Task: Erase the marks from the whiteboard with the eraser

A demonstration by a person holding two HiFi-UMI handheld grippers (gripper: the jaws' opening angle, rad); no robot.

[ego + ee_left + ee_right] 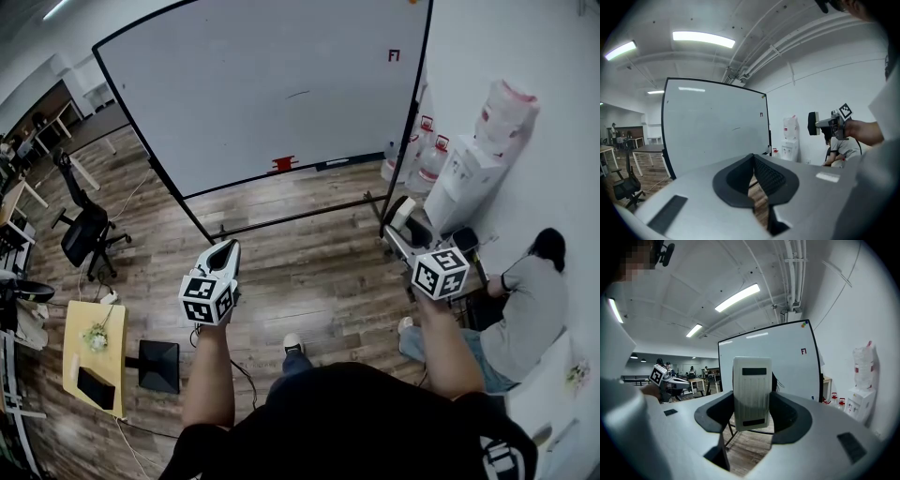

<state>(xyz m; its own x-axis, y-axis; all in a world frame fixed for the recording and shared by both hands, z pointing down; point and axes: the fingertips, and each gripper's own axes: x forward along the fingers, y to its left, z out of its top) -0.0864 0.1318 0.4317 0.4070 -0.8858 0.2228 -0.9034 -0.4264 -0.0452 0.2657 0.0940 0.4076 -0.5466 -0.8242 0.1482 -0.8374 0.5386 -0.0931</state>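
Wooden floor [309, 281], whiteboard [234, 103] well ahead. Bring eraser [751, 380], gripped by right tongs [751, 414], flat onto faint stroke [298, 94]; left tongs [753, 177] closed, empty.

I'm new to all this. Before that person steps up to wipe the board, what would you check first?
1. Eraser gripped by the right gripper: ok, jaws closed on its sides.
2. Left gripper free: ok, jaws together, nothing between them.
3. Marks found on the whiteboard: ok, a short dark stroke and a small red mark.
4. Board within reach: not ok, it stands across the floor from both grippers.
5. Seated person out of the way: ok, they sit by the wall, off to the right.
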